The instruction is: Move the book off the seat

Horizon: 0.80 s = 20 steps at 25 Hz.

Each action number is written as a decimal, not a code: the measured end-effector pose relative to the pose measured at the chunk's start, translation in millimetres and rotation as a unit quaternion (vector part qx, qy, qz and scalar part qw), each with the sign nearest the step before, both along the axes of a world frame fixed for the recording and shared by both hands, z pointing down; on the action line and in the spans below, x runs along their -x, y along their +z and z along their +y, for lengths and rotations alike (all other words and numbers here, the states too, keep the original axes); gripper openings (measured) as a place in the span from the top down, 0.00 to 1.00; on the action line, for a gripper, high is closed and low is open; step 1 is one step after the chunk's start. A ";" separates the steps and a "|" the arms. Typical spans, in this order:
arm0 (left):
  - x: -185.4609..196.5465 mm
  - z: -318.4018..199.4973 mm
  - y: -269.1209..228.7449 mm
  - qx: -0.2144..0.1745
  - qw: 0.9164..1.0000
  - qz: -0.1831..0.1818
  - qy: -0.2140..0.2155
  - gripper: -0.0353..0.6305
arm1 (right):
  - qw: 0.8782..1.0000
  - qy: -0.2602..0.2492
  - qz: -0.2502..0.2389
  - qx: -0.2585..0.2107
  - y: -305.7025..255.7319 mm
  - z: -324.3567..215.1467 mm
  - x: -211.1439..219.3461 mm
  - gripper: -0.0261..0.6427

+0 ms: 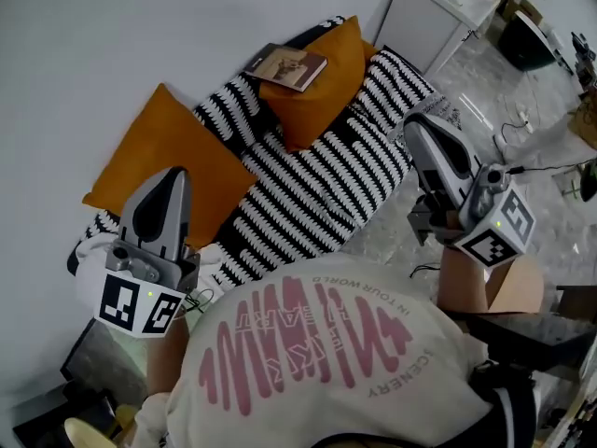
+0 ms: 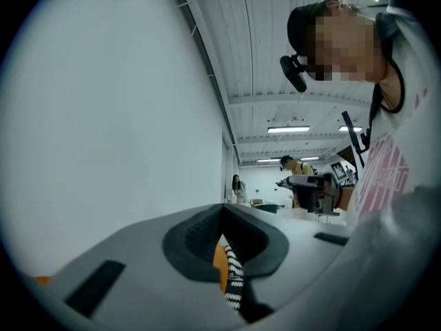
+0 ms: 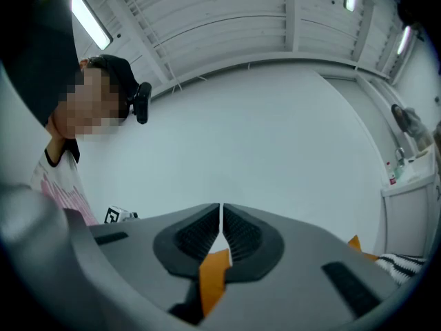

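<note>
A brown-covered book (image 1: 286, 66) lies flat on top of the far orange cushion (image 1: 326, 87), close to the wall. That cushion rests on a seat with a black-and-white striped cover (image 1: 317, 189). A second orange cushion (image 1: 159, 152) leans at the seat's near end. My left gripper (image 1: 173, 175) hovers over this near cushion, far from the book, jaws shut and empty (image 2: 222, 212). My right gripper (image 1: 417, 124) hangs beside the seat's right edge, also well short of the book, shut with nothing in it (image 3: 220, 209).
A white cabinet (image 1: 434, 12) stands past the seat's far end. Cables (image 1: 522, 124) run over the marbled floor at the right, and a cardboard box (image 1: 508, 287) sits near my right hand. People stand far off in the left gripper view.
</note>
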<state>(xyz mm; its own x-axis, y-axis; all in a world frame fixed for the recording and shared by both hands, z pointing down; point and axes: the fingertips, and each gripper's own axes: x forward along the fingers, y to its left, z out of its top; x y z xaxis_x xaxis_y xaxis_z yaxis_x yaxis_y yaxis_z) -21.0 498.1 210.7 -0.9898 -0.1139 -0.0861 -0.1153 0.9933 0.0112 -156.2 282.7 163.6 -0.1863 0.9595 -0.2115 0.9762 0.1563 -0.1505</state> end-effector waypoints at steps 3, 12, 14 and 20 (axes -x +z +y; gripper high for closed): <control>-7.8 4.6 3.9 -0.008 1.000 0.002 -0.014 0.93 | 0.999 0.017 -0.011 -0.044 13.6 10.1 3.9 0.93; -26.7 25.3 12.2 -0.027 0.998 0.005 -0.053 0.93 | 0.998 -0.011 0.054 -0.012 24.6 34.1 14.3 0.93; -27.4 28.5 10.9 -0.030 0.998 0.001 -0.058 0.93 | 0.998 -0.020 0.059 -0.013 24.4 37.4 15.7 0.93; -26.1 26.1 12.9 -0.030 0.997 0.003 -0.076 0.93 | 0.998 -0.019 0.056 -0.014 27.0 37.9 30.7 0.93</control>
